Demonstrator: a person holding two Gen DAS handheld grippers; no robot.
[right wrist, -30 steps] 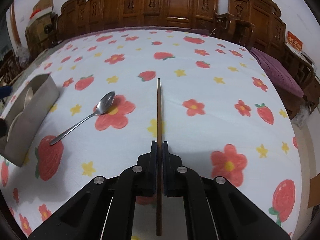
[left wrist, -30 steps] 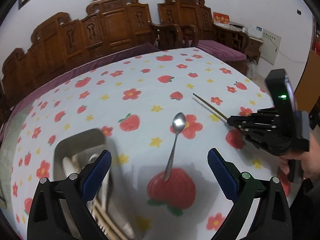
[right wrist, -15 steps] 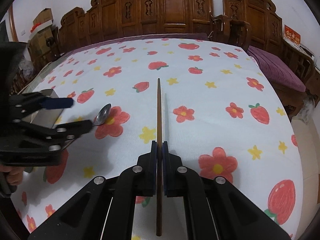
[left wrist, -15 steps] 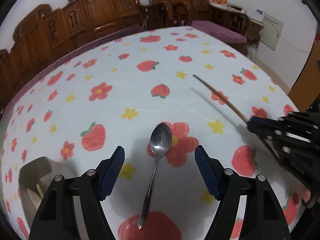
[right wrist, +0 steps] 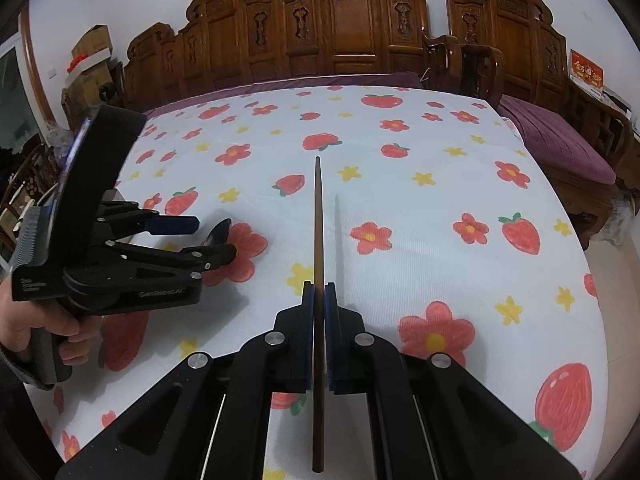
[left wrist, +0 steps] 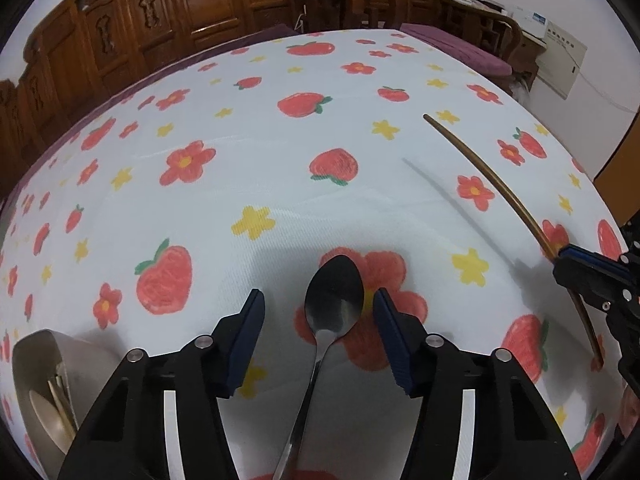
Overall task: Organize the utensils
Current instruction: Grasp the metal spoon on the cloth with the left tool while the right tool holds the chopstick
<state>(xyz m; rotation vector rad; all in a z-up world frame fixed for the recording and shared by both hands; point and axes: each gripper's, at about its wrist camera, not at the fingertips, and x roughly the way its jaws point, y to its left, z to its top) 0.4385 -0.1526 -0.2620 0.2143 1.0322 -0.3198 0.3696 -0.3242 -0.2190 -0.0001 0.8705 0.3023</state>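
Spoon (left wrist: 334, 300) lies unpicked between the closing left gripper (left wrist: 318, 334) jaws, chopstick (right wrist: 318, 264) pinched by right gripper (right wrist: 318, 340), caddy (left wrist: 36, 396) at eight o'clock awaiting both

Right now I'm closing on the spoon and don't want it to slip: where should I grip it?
Grip the spoon at the thin neck just below the bowl, coming from above with the fingers either side. It lies flat on the tablecloth, handle running back between the left gripper's closing jaws, so the wide bowl would probably slip.
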